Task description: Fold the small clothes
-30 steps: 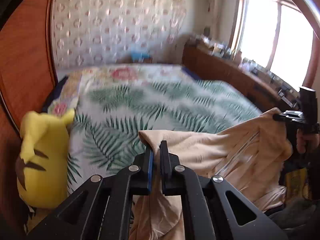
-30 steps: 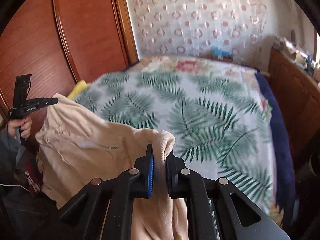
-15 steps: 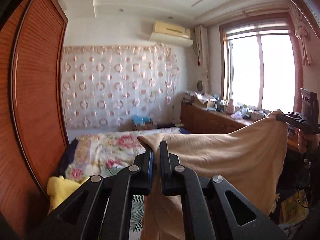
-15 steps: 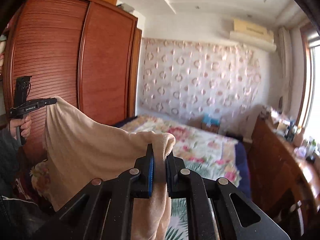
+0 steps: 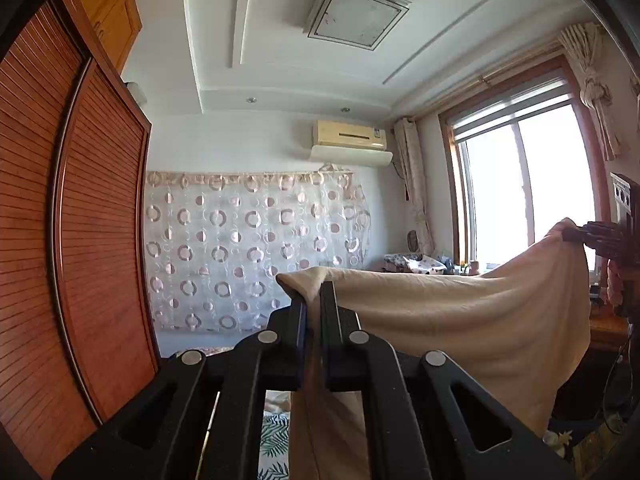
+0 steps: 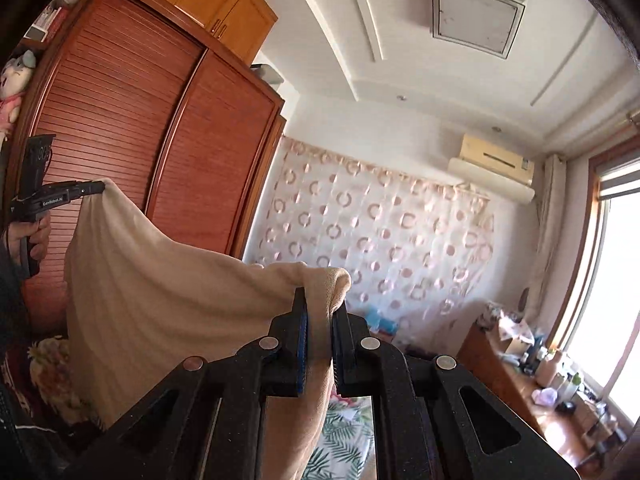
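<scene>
A beige garment (image 5: 460, 320) hangs stretched in the air between my two grippers. My left gripper (image 5: 313, 292) is shut on one top corner of it. My right gripper (image 6: 320, 300) is shut on the other top corner, which shows as the beige garment (image 6: 172, 292) in the right wrist view. The right gripper also shows at the far right of the left wrist view (image 5: 576, 236), and the left gripper at the far left of the right wrist view (image 6: 98, 188). The cloth sags between them and drapes downward.
A tall wooden wardrobe (image 5: 80, 240) stands on the left. The bed with its palm-leaf sheet (image 6: 348, 440) lies low beneath the cloth. A wooden dresser with bottles (image 6: 532, 380) runs under the window (image 5: 528, 192). A patterned curtain (image 5: 248, 252) covers the far wall.
Both grippers have risen and tilted upward with the garment, lifting it off the bed. The views now show the ceiling and far wall instead of the bed.
</scene>
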`<state>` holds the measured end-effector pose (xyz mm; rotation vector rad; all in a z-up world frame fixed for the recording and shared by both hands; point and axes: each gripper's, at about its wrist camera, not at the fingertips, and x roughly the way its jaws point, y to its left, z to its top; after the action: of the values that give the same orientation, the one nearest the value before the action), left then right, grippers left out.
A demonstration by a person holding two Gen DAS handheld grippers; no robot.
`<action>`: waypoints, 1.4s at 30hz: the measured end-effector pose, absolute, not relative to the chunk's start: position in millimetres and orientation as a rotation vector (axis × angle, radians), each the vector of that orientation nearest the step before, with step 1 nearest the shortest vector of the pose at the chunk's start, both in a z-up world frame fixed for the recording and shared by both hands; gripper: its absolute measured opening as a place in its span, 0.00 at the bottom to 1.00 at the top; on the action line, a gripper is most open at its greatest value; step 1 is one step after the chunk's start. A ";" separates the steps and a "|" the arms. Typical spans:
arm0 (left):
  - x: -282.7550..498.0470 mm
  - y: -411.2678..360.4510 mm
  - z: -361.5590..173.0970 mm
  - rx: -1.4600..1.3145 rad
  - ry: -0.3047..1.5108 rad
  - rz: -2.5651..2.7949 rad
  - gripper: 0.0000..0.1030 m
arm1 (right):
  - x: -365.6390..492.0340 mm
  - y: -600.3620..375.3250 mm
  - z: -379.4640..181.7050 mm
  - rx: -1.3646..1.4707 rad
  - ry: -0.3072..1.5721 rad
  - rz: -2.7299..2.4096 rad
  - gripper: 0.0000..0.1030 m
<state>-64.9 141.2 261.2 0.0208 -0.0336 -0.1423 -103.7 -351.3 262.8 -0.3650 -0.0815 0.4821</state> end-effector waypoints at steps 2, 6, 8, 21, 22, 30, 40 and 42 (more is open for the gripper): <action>-58.0 143.1 263.8 0.023 -0.041 -0.131 0.07 | -98.2 -346.8 263.8 -0.370 -0.091 0.472 0.09; -36.3 144.3 266.2 0.018 -0.023 -0.111 0.07 | -62.9 -333.1 256.8 -0.361 -0.077 0.459 0.09; -20.9 142.7 259.4 0.013 0.007 -0.102 0.07 | -58.7 -325.7 242.8 -0.368 -0.055 0.449 0.09; 159.4 137.7 122.9 -0.010 0.278 -0.030 0.07 | 118.1 -277.1 139.0 -0.400 0.265 0.378 0.09; 173.6 137.8 112.9 -0.009 0.299 -0.026 0.07 | 132.9 -272.8 129.0 -0.406 0.290 0.365 0.09; 235.9 119.2 62.7 0.043 0.419 0.013 0.07 | 220.2 -228.2 84.8 -0.446 0.422 0.275 0.09; 224.7 113.4 23.3 0.023 0.582 -0.072 0.78 | 237.1 -198.2 121.5 -0.318 0.562 0.210 0.49; 215.6 111.1 14.0 0.032 0.599 -0.082 0.78 | 227.0 -198.7 122.0 -0.295 0.577 0.227 0.50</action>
<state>215.6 111.1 14.0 0.0318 0.5992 -0.0818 227.0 -198.7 122.0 -0.2948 0.5772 0.2273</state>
